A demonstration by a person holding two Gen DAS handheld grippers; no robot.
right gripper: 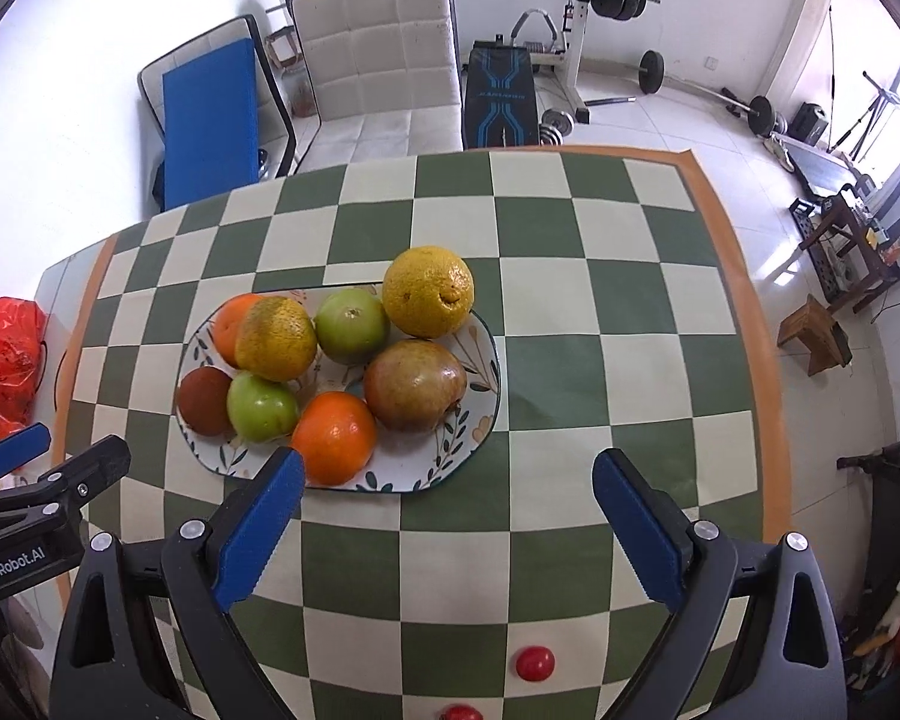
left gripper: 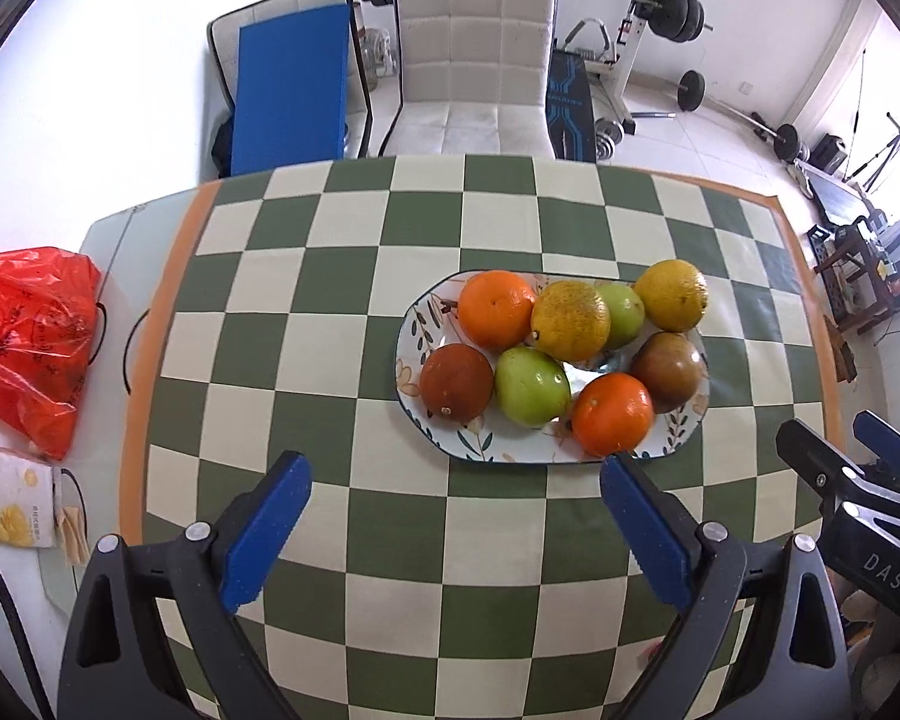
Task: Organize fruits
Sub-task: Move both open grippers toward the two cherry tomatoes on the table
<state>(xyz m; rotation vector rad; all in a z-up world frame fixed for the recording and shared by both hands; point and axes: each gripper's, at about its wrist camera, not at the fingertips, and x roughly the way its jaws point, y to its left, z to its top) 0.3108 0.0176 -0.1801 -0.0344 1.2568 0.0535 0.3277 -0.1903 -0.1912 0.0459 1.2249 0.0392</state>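
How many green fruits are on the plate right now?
2. One green fruit sits at the back of the plate, between the two yellow ones; the other green fruit is in the front row, left of the orange. None looks hidden.

fruit plate (right gripper: 486, 354) mid-cloth, bare cloth (right gripper: 600, 324) around
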